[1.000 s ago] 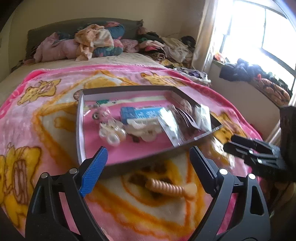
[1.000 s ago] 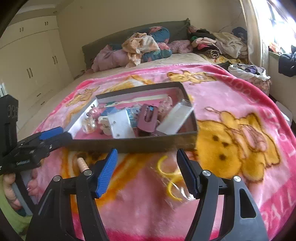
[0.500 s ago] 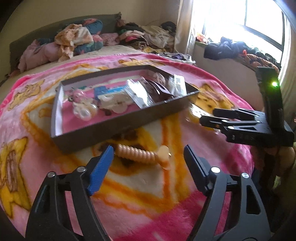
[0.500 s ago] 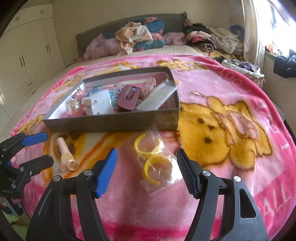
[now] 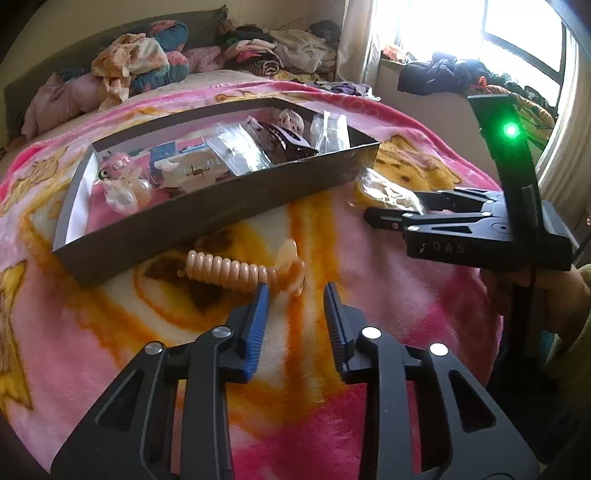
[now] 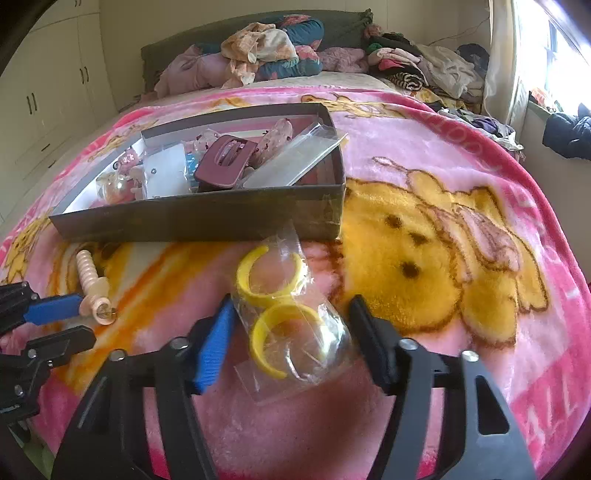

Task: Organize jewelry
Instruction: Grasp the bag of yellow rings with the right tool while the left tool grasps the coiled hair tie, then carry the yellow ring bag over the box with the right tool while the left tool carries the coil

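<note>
A peach spiral hair tie (image 5: 229, 269) with a flat end lies on the pink blanket in front of the dark shallow box (image 5: 207, 218). My left gripper (image 5: 294, 293) hovers just short of that flat end, its jaws closing, pads not pressing it. A clear bag of yellow rings (image 6: 284, 317) lies between the fingers of my right gripper (image 6: 291, 306), whose jaws are closing without a firm squeeze showing. The hair tie (image 6: 90, 284) and left gripper (image 6: 74, 321) also show at the left of the right wrist view.
The box (image 6: 199, 218) holds a maroon hair claw (image 6: 225, 158), clear packets and small trinkets. Piled clothes (image 6: 266, 51) lie at the bed's head. A window (image 5: 517, 33) and cluttered sill are at the right, cupboards (image 6: 44, 92) at the left.
Both grippers came down toward the blanket. The left jaws narrowed a lot near the hair tie's end. The right jaws narrowed slightly around the bag of rings.
</note>
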The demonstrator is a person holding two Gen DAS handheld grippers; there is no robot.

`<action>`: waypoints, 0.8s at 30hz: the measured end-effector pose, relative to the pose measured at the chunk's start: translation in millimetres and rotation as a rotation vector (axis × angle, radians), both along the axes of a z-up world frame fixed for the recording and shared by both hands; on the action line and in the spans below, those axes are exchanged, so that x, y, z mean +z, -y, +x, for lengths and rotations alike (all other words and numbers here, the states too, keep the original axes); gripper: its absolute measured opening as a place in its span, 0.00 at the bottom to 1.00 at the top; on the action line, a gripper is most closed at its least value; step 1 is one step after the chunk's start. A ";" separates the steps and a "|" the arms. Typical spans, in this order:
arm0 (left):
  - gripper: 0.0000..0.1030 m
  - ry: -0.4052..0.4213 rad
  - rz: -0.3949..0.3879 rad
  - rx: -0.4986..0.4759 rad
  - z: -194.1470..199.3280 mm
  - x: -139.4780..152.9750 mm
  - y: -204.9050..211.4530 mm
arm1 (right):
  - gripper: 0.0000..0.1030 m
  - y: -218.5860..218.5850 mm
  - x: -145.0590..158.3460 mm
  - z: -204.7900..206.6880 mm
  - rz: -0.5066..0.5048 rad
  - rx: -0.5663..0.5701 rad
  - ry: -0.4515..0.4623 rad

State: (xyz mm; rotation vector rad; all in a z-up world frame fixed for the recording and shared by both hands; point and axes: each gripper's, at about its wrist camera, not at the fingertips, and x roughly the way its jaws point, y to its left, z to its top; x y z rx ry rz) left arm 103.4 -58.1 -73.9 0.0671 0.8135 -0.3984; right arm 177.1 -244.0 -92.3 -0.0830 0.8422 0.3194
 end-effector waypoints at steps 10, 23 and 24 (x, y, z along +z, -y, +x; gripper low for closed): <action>0.10 -0.003 -0.004 0.028 3.9 3.1 -3.5 | 0.34 0.9 3.7 -8.2 0.008 0.002 0.024; 0.09 0.042 0.029 0.031 17.6 9.2 12.5 | 0.33 5.9 4.9 -10.0 0.041 -0.003 0.021; 0.09 0.040 0.032 0.029 19.7 8.6 14.7 | 0.33 6.7 5.3 -10.1 0.043 -0.004 0.021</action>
